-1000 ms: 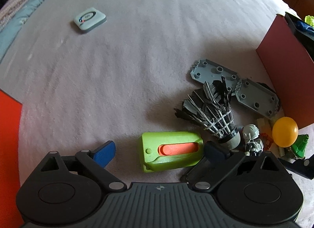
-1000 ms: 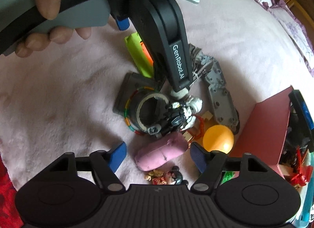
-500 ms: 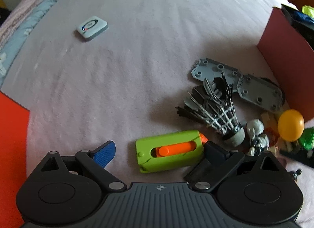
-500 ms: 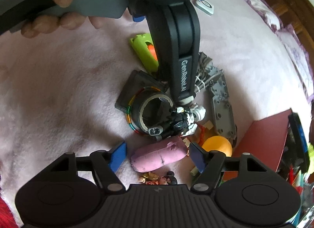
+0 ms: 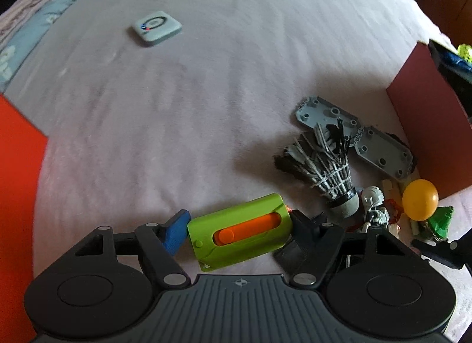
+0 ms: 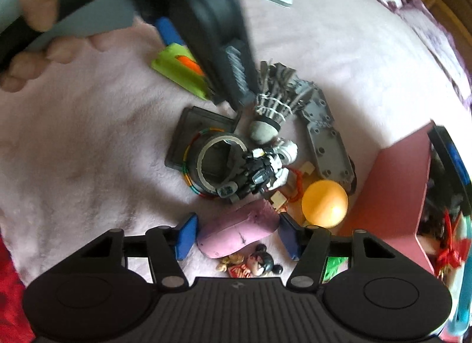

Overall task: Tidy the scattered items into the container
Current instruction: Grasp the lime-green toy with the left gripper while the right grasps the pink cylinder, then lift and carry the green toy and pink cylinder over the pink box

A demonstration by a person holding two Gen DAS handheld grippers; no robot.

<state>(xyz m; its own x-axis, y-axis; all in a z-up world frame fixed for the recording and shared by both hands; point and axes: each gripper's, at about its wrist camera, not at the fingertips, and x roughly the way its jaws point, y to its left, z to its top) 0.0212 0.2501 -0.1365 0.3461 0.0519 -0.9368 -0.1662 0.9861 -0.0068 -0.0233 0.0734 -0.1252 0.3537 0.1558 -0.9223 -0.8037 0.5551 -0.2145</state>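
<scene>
Green plastic toy with the orange slider lies between the closing jaws of the left gripper, pads at both its ends, on the pink blanket beside the clutter. Likewise the right gripper is closing around the pink eraser-like lump. Both grasps are forming; next, I judge, comes lifting each toward the red-walled container at the blanket's right edge.

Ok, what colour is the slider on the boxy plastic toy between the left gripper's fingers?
Orange slider on a lime-green body, clearest in the left wrist view.
</scene>
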